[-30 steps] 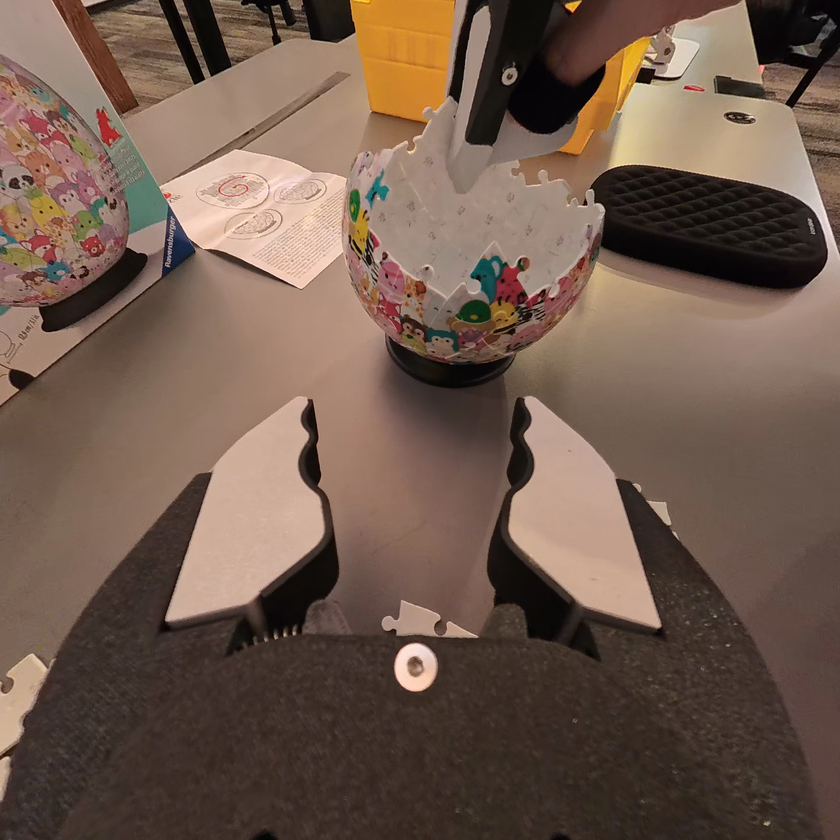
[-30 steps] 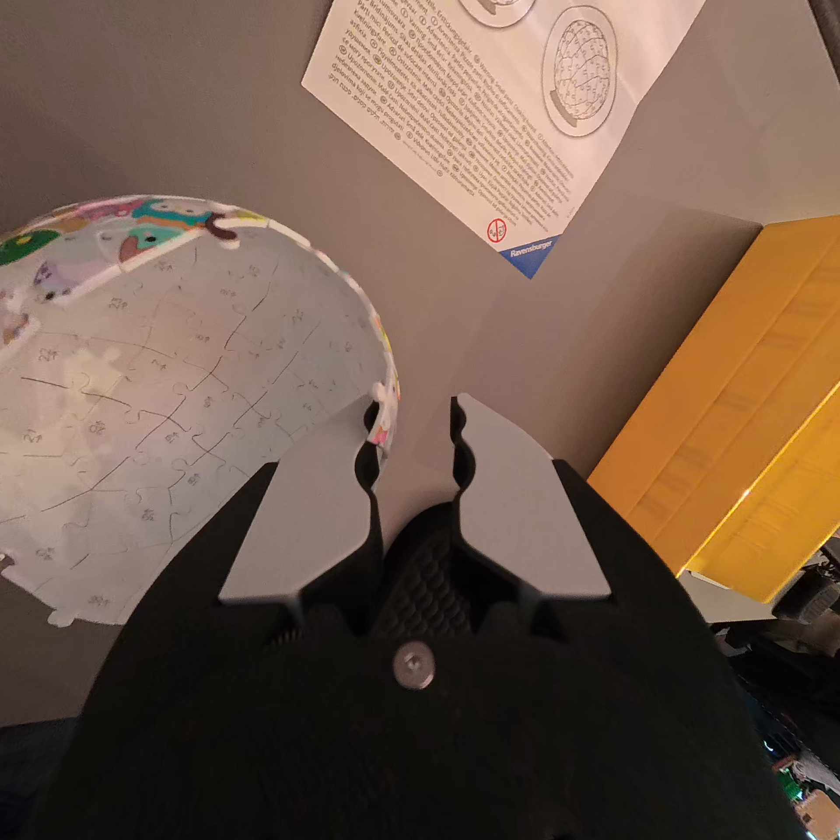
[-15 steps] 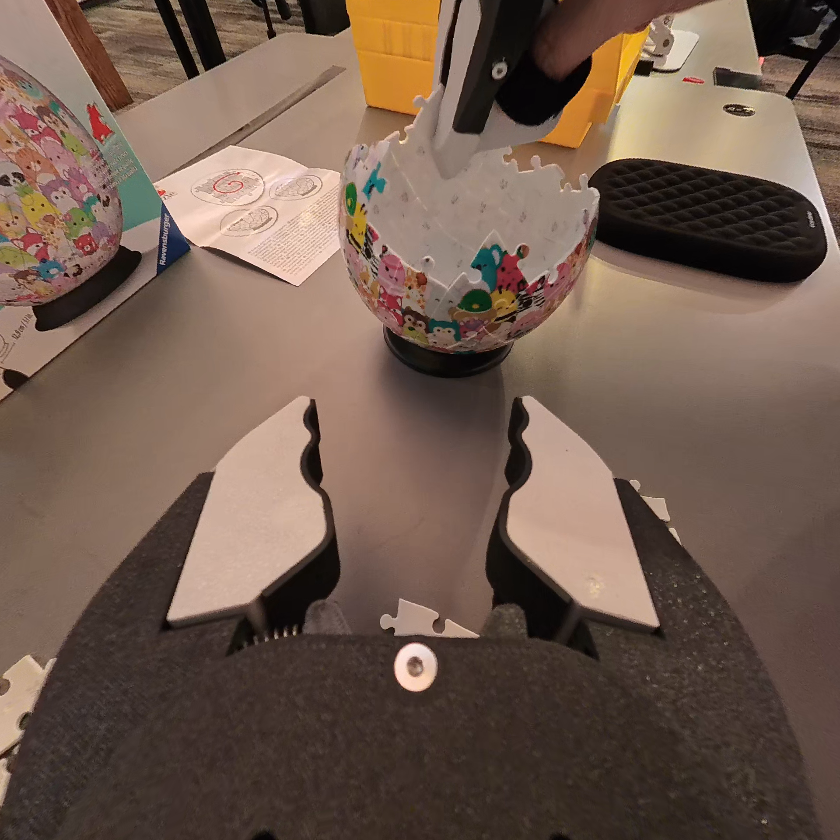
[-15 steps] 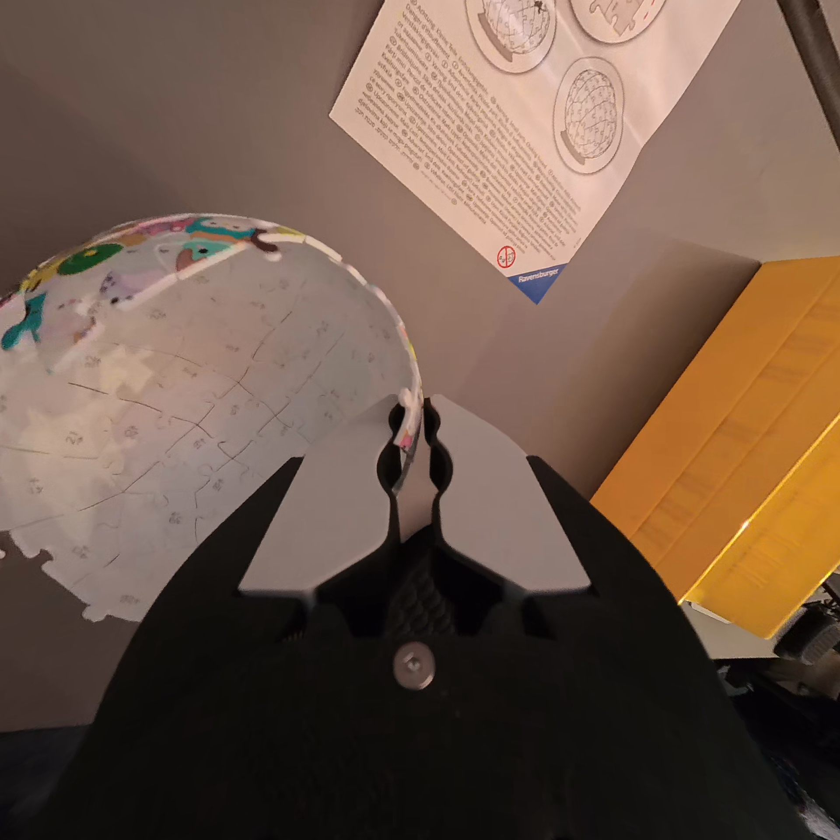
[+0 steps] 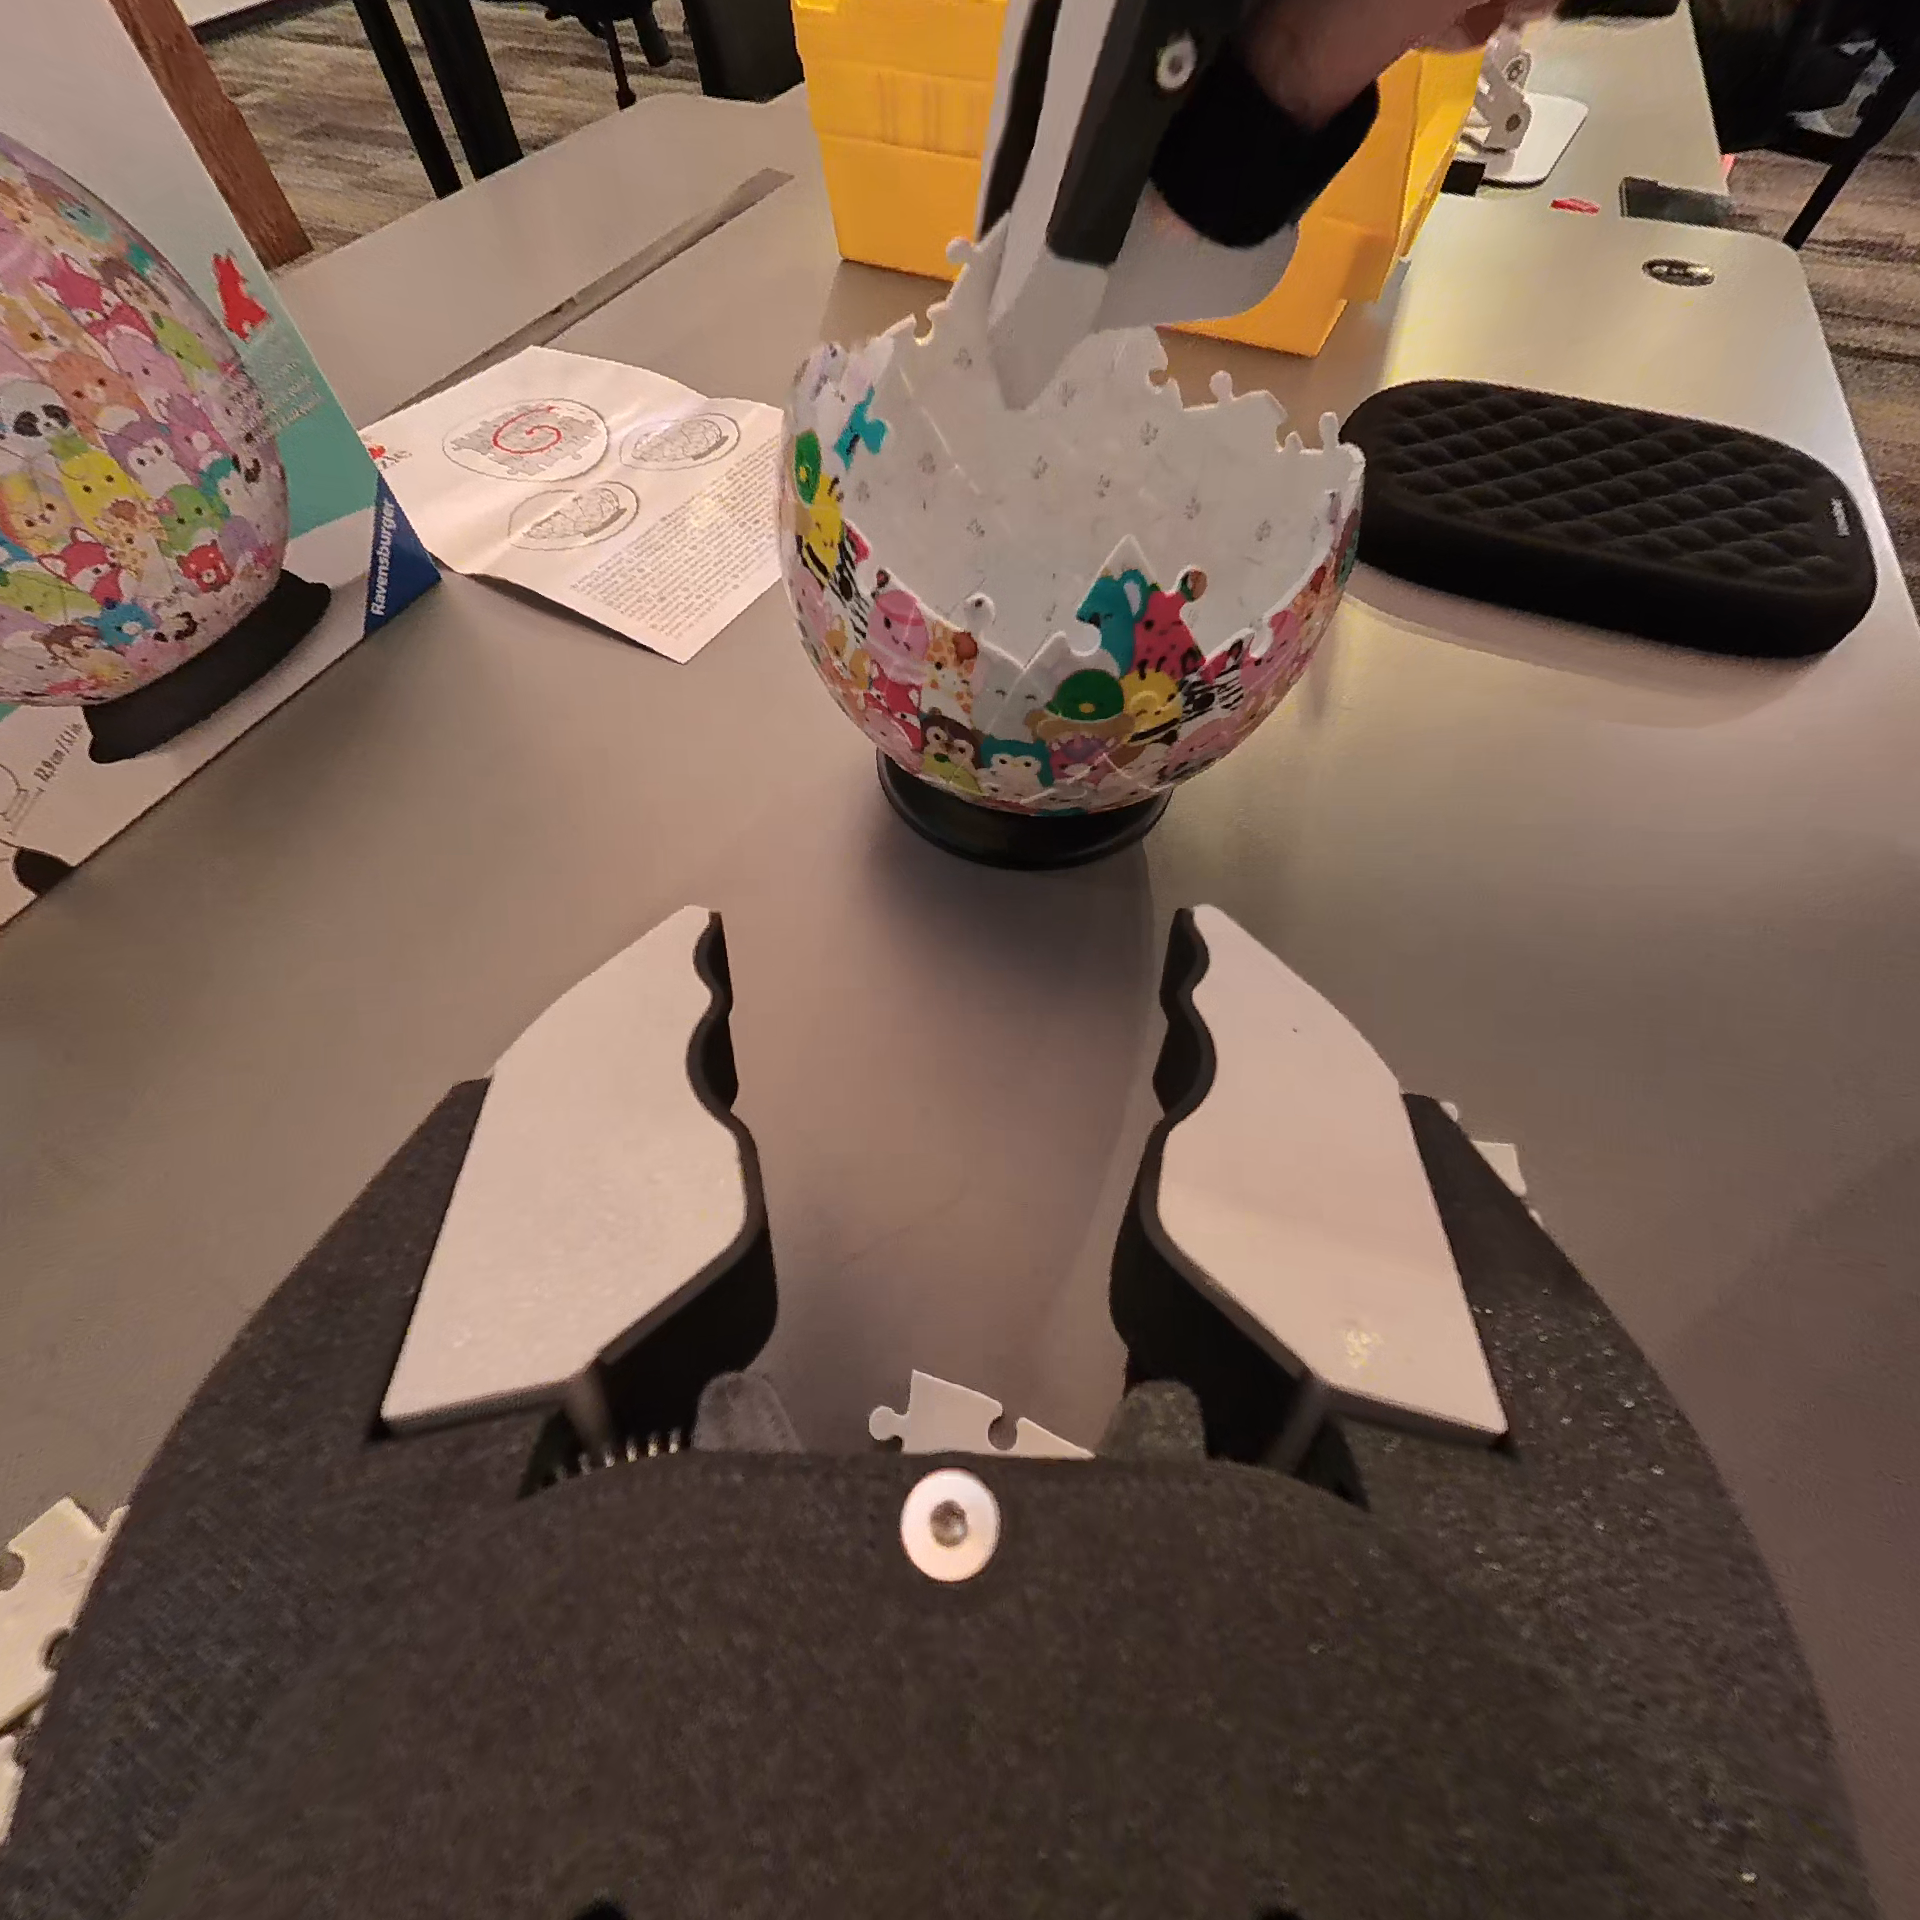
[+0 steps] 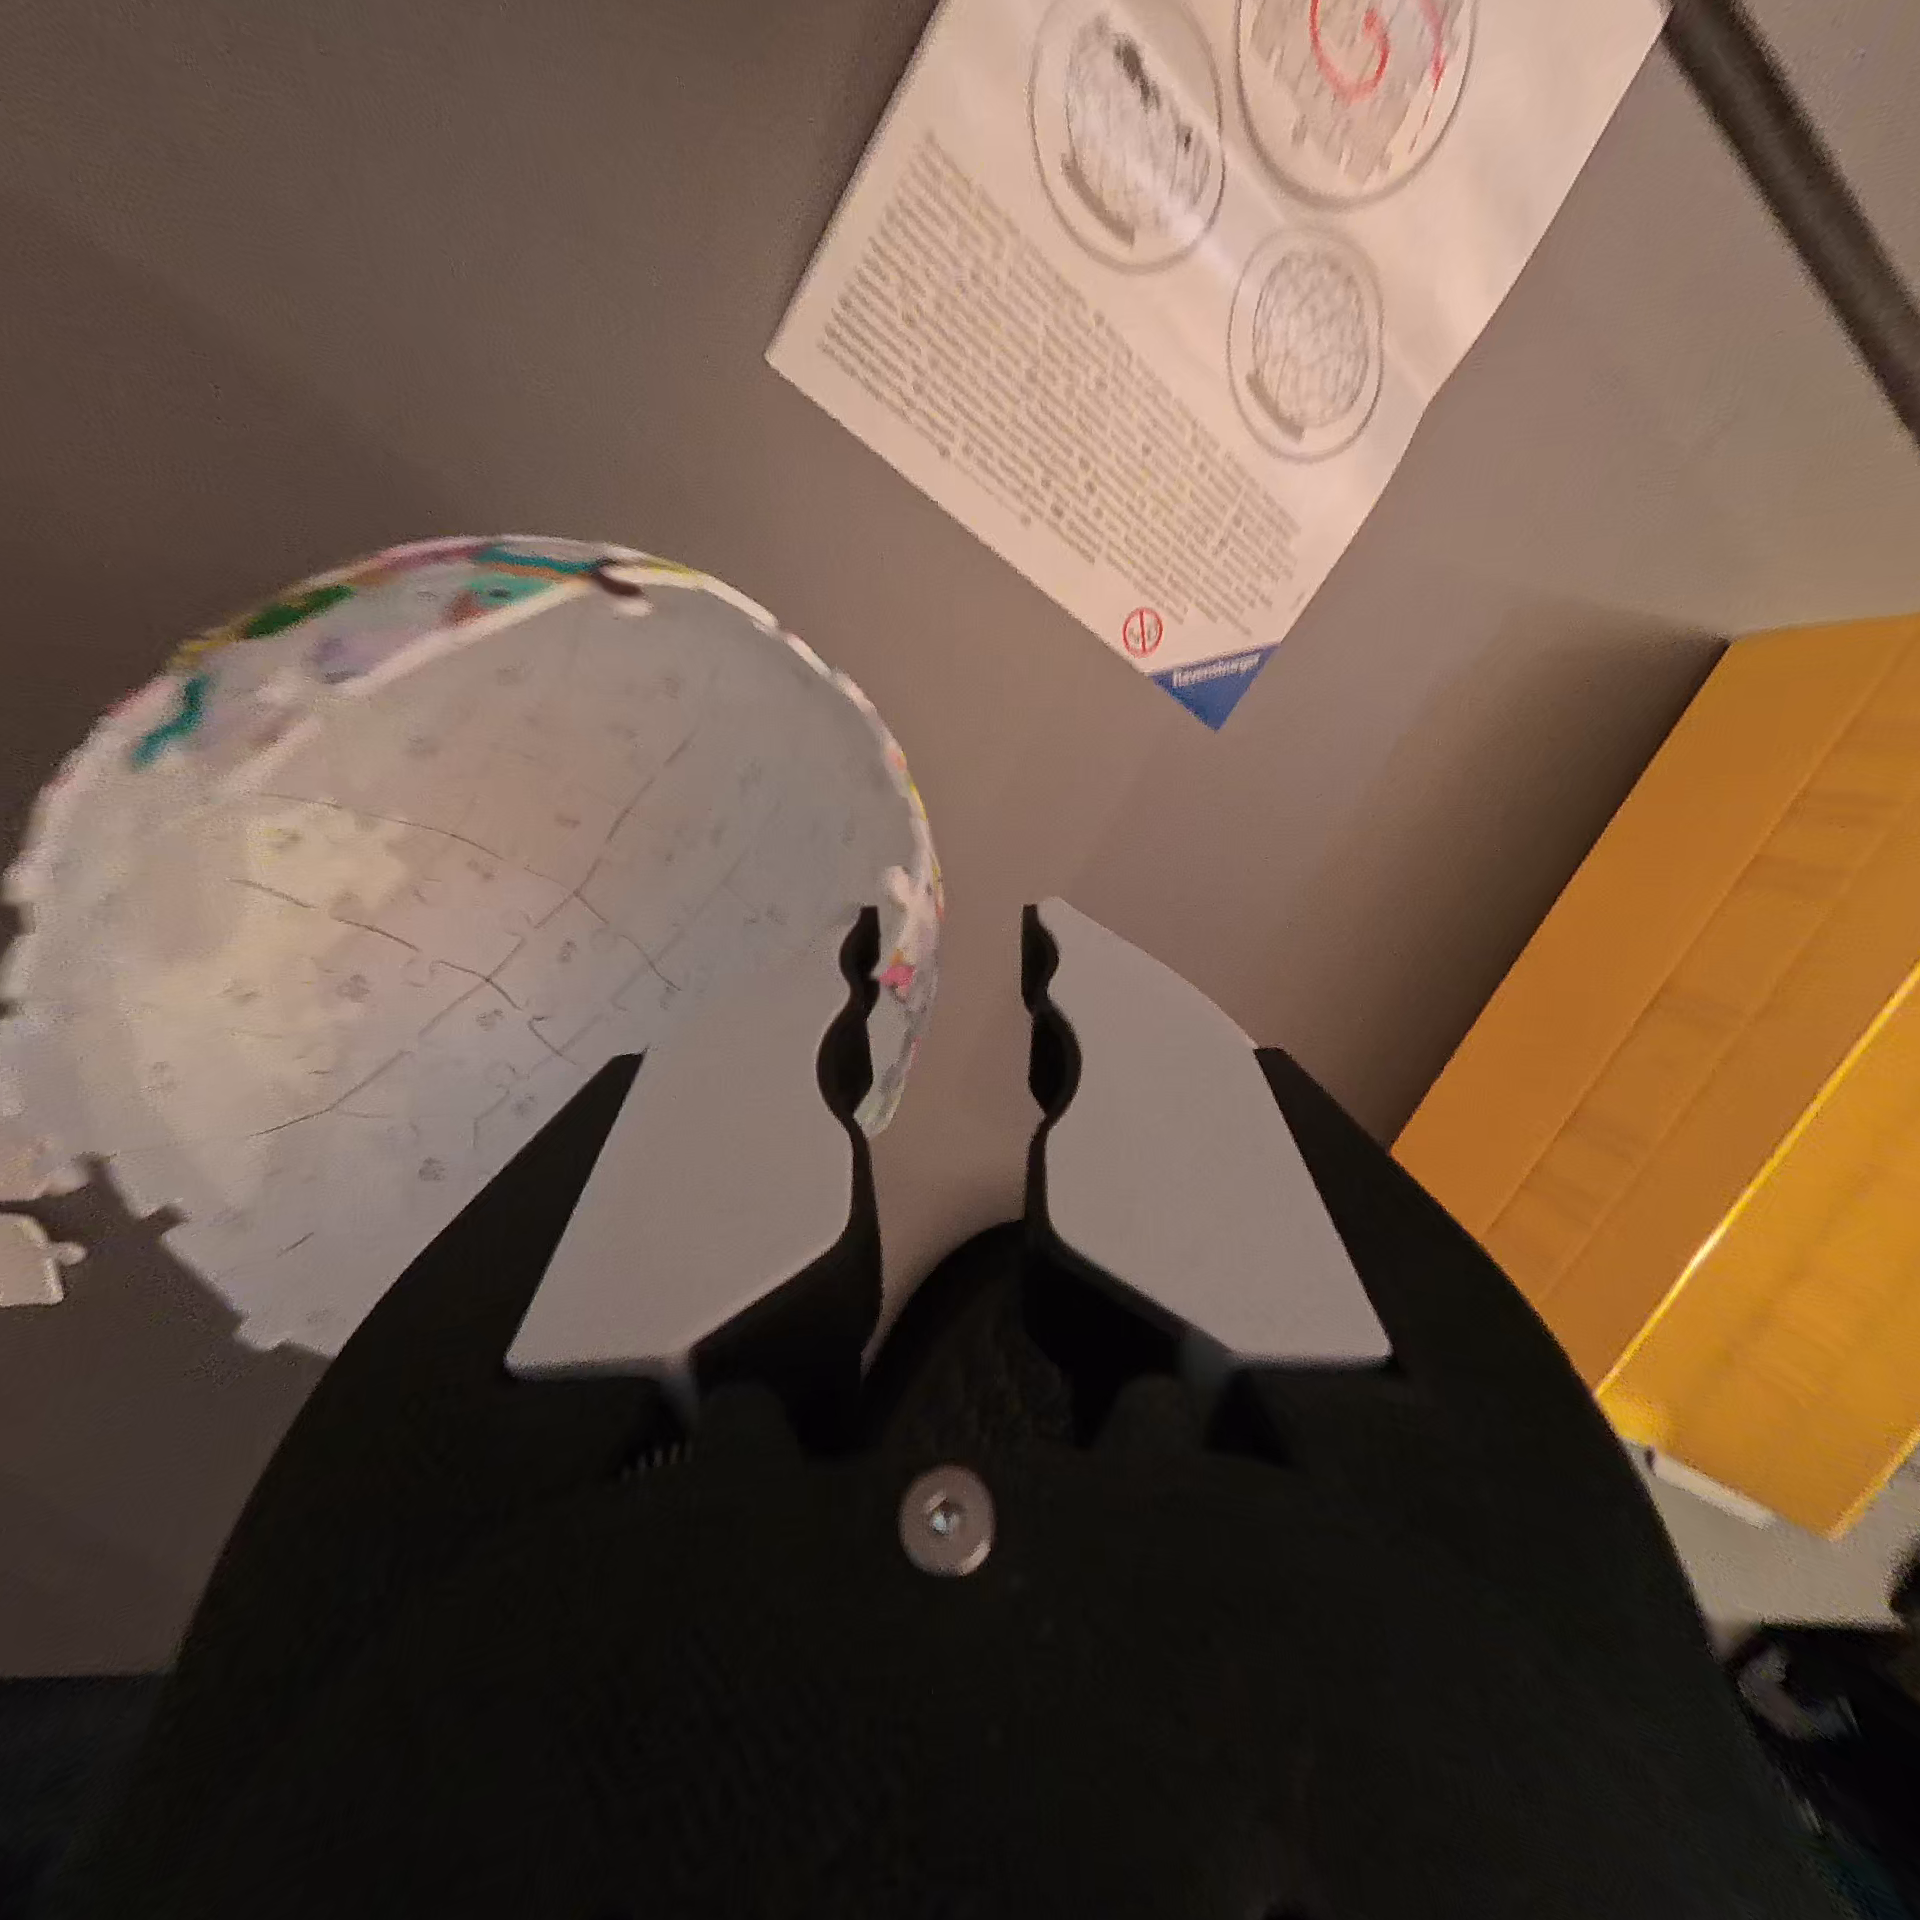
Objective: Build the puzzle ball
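The half-built puzzle ball (image 5: pixel 1060 613) sits as an open bowl on a black ring stand (image 5: pixel 1023 831) in the middle of the grey table; its outside is colourful, its inside white. My left gripper (image 5: pixel 945 935) is open and empty, low over the table in front of the ball. A loose white piece (image 5: pixel 945 1413) lies under it. My right gripper (image 6: pixel 945 925) is open and straddles the ball's far rim (image 6: pixel 909 935) from above. It also shows in the left wrist view (image 5: pixel 1049 364). The ball's inside (image 6: pixel 416 935) is blurred in the right wrist view.
A puzzle box (image 5: pixel 125 499) stands at the left. An instruction sheet (image 5: pixel 592 488) lies beside it. A yellow bin (image 5: pixel 1122 156) stands behind the ball. A black padded mat (image 5: pixel 1610 509) lies at the right. Loose white pieces lie at the left edge (image 5: pixel 42 1579) and right (image 5: pixel 1496 1164). The grippers' ends are close to 15 cm from one another. The loose white piece (image 5: pixel 945 1413) lies around 9 cm away from my left fingertips.
My right gripper closed on the ball's far rim half a second ago and has now opened again and lifted a little. The left gripper has not moved.
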`<state>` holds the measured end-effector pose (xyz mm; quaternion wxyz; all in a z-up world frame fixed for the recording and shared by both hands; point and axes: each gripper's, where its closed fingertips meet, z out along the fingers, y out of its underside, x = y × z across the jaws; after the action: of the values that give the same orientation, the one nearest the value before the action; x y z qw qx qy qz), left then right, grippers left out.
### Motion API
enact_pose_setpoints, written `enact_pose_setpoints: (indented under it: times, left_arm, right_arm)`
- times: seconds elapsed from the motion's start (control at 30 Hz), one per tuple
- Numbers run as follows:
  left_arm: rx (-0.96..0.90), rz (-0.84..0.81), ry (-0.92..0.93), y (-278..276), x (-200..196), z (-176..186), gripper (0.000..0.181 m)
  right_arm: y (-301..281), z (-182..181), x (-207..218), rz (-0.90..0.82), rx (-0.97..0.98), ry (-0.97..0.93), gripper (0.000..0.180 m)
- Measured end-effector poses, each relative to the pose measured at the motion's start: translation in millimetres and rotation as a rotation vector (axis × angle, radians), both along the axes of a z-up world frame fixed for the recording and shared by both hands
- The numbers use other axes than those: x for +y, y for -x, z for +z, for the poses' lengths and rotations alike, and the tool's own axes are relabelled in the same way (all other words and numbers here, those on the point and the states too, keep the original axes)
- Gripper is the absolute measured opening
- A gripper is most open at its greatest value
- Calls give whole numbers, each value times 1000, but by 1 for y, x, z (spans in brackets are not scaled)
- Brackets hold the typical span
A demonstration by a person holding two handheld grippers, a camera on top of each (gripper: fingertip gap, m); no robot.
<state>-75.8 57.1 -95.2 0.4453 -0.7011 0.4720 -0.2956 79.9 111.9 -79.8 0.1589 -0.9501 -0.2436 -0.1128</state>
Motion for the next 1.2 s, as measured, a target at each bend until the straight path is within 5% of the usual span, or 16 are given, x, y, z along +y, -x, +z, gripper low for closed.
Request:
enact_pose_setpoints:
  times: [0.17, 0.33, 0.5, 0.7, 0.93, 1.07, 1.2]
  left_arm:
    - [-48, -23, -24, -1, -3, 12, 82]
    - [-29, -159, -56, -4, -22, 26, 80]
    - [130, -329, -70, 13, -58, 20, 77]
    - [347, -280, 13, 27, -82, -20, 74]
    - [367, -170, 71, 25, -82, -34, 72]
    - [310, -102, 91, 31, -81, -26, 70]
    - [273, -68, 83, 37, -84, -18, 70]
  right_arm:
    - [15, 68, -1, 106, 57, -366, 39]
    - [49, 125, -63, 351, 329, -763, 42]
    - [98, 56, -153, 613, 730, -598, 42]
    - [130, -48, -174, 603, 647, -284, 43]
    - [154, -60, -173, 613, 642, -244, 40]
    - [152, -44, -161, 711, 571, -360, 1]
    - [160, -51, -160, 716, 651, -230, 1]
